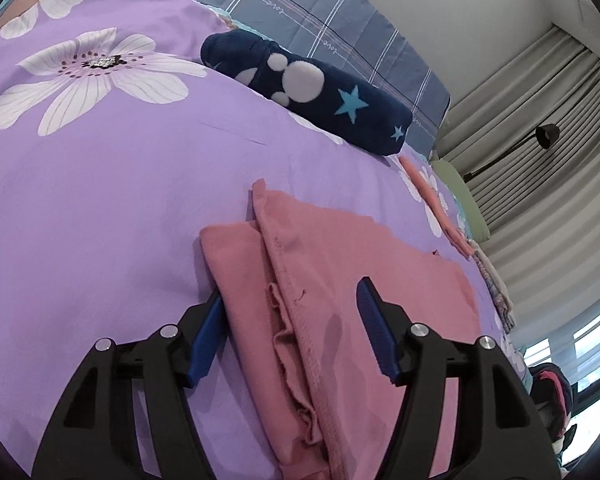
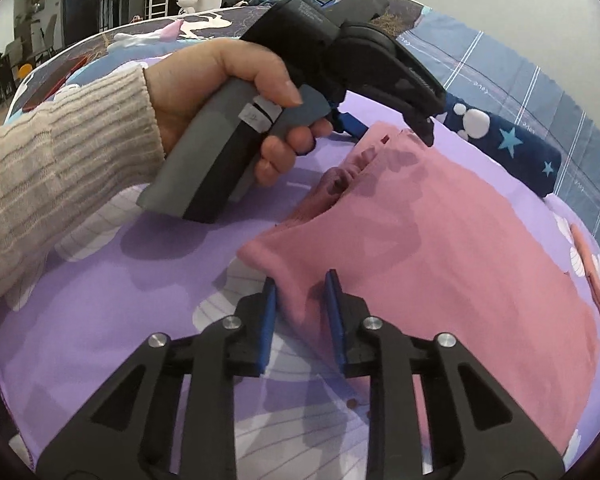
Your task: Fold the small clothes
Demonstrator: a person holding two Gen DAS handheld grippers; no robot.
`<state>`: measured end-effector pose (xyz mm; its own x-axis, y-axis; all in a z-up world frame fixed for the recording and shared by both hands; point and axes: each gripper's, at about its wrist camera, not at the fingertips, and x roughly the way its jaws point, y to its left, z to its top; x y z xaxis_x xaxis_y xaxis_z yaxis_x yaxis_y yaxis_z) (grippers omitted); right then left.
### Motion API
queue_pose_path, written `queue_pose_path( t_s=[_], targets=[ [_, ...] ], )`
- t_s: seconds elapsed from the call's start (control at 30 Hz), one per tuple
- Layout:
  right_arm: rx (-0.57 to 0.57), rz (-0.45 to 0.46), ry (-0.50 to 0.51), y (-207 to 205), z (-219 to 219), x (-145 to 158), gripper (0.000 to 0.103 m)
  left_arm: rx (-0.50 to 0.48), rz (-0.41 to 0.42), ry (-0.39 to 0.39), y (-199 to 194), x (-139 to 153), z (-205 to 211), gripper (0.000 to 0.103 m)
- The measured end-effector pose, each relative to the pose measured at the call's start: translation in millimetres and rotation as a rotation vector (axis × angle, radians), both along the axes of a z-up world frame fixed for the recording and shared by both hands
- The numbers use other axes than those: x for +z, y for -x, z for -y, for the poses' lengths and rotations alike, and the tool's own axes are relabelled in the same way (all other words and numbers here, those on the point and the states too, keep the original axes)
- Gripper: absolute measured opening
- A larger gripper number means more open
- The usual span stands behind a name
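A pink garment lies flat on the purple flowered bedsheet. My left gripper is open, its blue fingers straddling the garment's bunched hem edge. In the right wrist view the same pink garment spreads to the right. My right gripper is open with a narrow gap, its jaws either side of the garment's near corner. The left gripper, held by a hand in a beige sleeve, sits at the garment's far edge.
A folded navy garment with white dots and blue stars lies beyond the pink one. A blue plaid pillow is behind it. Folded pink cloth and other folded clothes lie at the right bed edge. Curtains and a lamp stand beyond.
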<state>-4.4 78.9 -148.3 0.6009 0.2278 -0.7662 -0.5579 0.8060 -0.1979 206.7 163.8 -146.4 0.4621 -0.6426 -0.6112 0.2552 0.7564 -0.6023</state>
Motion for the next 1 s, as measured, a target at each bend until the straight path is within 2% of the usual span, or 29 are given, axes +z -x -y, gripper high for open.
queue_pose_path(
  t_s=[0.2,0.37,0.5,0.8,1.0],
  targets=[
    [0.001,-0.005,-0.004,5.8,6.0,3.4,0.025,-0.020,-0.007,-0.012,6.3,1.6,-1.4,0.063],
    [0.020,0.004,0.041,14.2,17.4,-0.2,0.043,-0.063,0.005,-0.028,17.4,2.2,-3.0,0.063],
    [0.017,0.021,0.050,7.5,9.0,-1.3,0.044,-0.035,-0.012,0.023,7.3,-3.6,-2.3,0.063],
    [-0.001,0.037,0.062,-8.6,-5.9,-5.4,0.046,-0.056,0.024,-0.006,0.4,-5.1,8.6,0.063],
    [-0.031,0.021,0.061,-17.7,-6.0,-8.2,0.055,-0.057,0.030,-0.005,0.9,-5.3,8.1,0.063]
  ],
)
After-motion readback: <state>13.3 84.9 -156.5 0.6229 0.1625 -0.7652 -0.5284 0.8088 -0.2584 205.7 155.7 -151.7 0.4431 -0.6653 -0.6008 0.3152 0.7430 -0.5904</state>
